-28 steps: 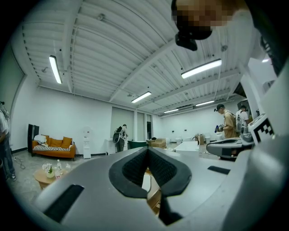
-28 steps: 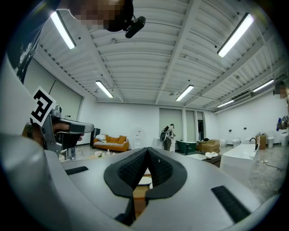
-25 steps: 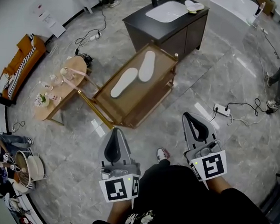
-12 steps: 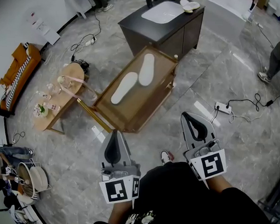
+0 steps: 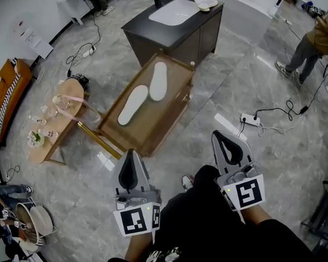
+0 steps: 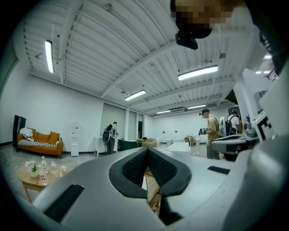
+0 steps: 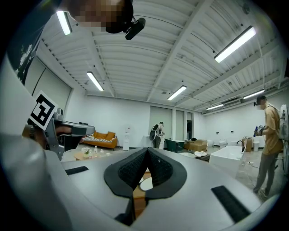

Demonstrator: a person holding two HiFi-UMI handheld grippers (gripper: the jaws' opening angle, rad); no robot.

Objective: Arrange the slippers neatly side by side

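Note:
Two white slippers lie on a brown glass-topped low table with a gold frame, ahead of me in the head view. One slipper lies nearer and to the left; the other lies farther and to the right, a small gap between them. My left gripper is held close to the body, short of the table's near corner, shut and holding nothing. My right gripper hangs over the floor to the table's right, also shut and empty. In the gripper views both gripper tips point up across the room.
A dark vanity with a white sink stands behind the table, another white pair on its top. A wooden side table with small items stands at left. A power strip with cables lies on the floor at right. A person stands at top right.
The table and vanity have slid left in the head view as the wearer steps forward. A bystander has come further into view at top right. Both grippers stay shut, near the body.

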